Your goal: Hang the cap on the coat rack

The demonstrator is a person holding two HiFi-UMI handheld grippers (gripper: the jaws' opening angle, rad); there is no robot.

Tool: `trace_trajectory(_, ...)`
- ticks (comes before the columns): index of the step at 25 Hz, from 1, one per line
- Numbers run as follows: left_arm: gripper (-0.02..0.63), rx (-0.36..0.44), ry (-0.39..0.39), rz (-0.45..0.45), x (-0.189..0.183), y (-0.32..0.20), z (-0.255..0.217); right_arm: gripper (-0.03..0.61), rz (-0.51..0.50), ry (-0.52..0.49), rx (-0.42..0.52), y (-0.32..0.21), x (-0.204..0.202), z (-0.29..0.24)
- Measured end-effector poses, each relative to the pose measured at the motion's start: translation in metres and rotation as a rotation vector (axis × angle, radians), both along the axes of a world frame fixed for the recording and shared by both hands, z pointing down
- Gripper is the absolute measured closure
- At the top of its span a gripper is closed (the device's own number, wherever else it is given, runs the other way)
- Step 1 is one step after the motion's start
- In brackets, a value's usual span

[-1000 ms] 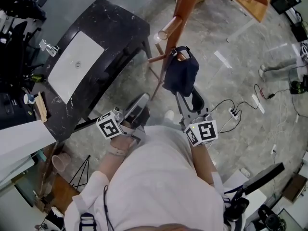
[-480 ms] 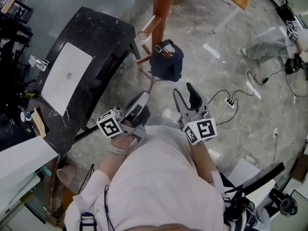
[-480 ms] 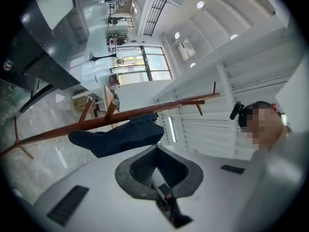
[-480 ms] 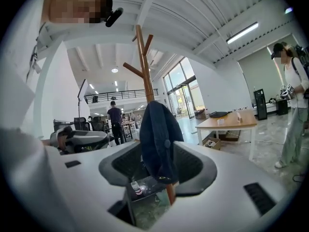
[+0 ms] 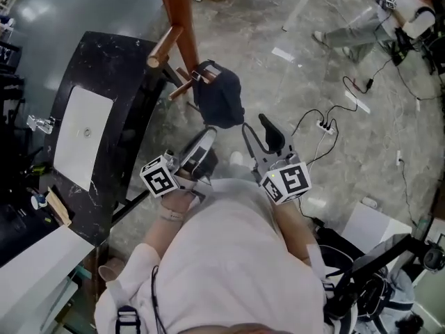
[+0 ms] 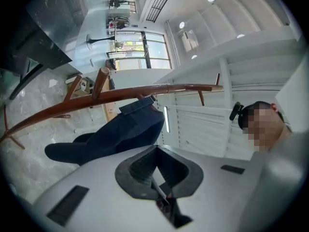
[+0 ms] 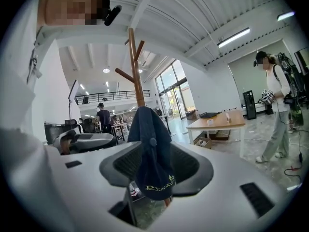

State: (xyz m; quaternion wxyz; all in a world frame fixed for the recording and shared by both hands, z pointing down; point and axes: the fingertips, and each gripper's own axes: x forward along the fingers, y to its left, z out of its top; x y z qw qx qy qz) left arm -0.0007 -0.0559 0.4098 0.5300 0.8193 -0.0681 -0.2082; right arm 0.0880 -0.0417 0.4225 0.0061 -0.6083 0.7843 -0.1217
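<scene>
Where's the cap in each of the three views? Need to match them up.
Head view: cap at upper centre, hanging off a low peg of the coat rack.
Left gripper view: cap left of centre, under the rack's pole, which looks bowed here.
Right gripper view: cap at centre, in front of the pole.
Shared landmark: the wooden coat rack.

left tongs (image 5: pixel 207 136): pressed together, nothing between them, pointing away from the body
right tongs (image 5: pixel 254 124): spread apart, empty, just right of the left tongs
</scene>
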Motion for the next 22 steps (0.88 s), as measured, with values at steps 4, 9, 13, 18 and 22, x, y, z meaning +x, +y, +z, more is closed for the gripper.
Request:
trace_trajectory(4, 0.606, -0.013, 0.02, 0.063, 0.018, 0.003, 0.003, 0.434, 0.018, -0.012, 0.018, 0.009, 0.005, -0.002)
trace_trajectory(9, 0.606, 0.003, 0.009, 0.123, 0.041, 0.007, 0.0, 0.505, 0.038, -0.026, 0.035, 0.017, 0.013, -0.004)
trace_trajectory(13, 0.606, -0.015, 0.023, 0.157, 0.054, 0.008, -0.001, 0.528, 0.059, -0.035, 0.045, 0.02, 0.023, -0.007)
trace_trajectory(18, 0.606, 0.012, 0.018, 0.179, 0.065, 0.006, -0.004, 0.531, 0.081, -0.065, 0.054, 0.019, 0.034, -0.008)
trace_trajectory(22, 0.606, 0.014, 0.015, 0.173, 0.066, 0.002, -0.005, 0.531, 0.083, -0.071, 0.057, 0.015, 0.038, -0.009)
